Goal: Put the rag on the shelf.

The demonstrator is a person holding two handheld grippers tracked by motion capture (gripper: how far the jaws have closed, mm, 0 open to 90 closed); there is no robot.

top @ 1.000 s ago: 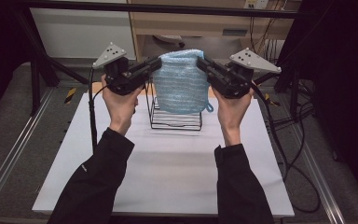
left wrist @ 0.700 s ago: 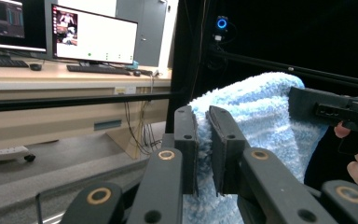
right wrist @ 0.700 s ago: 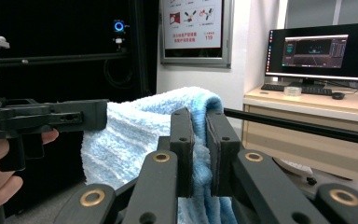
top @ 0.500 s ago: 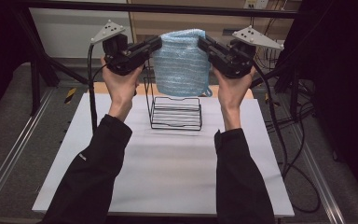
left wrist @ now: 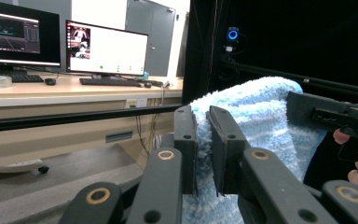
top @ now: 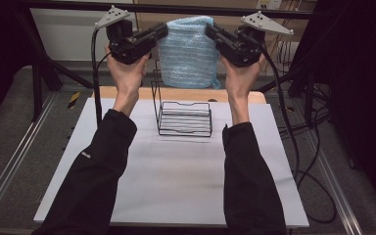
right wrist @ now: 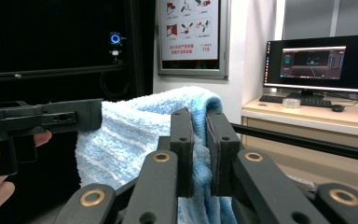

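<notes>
A light blue fluffy towel (top: 188, 51) hangs in the air above the far end of the table, held up by its two top corners. My left gripper (top: 160, 30) is shut on the towel's left top corner; its pads pinch the cloth (left wrist: 242, 121) in the left gripper view. My right gripper (top: 210, 30) is shut on the right top corner, with the towel (right wrist: 130, 135) draped between its jaws. Below the towel, a black wire rack (top: 183, 115) stands on the white table (top: 176, 181).
A wooden board (top: 127, 93) lies along the table's far edge behind the rack. Black cables (top: 303, 147) trail off the right side. Metal rails (top: 10, 166) run beside the table. Monitors (left wrist: 105, 49) stand on a desk beyond.
Both grippers have risen with the towel, lifting it clear above the wire rack. The towel now hangs higher and farther toward the back.
</notes>
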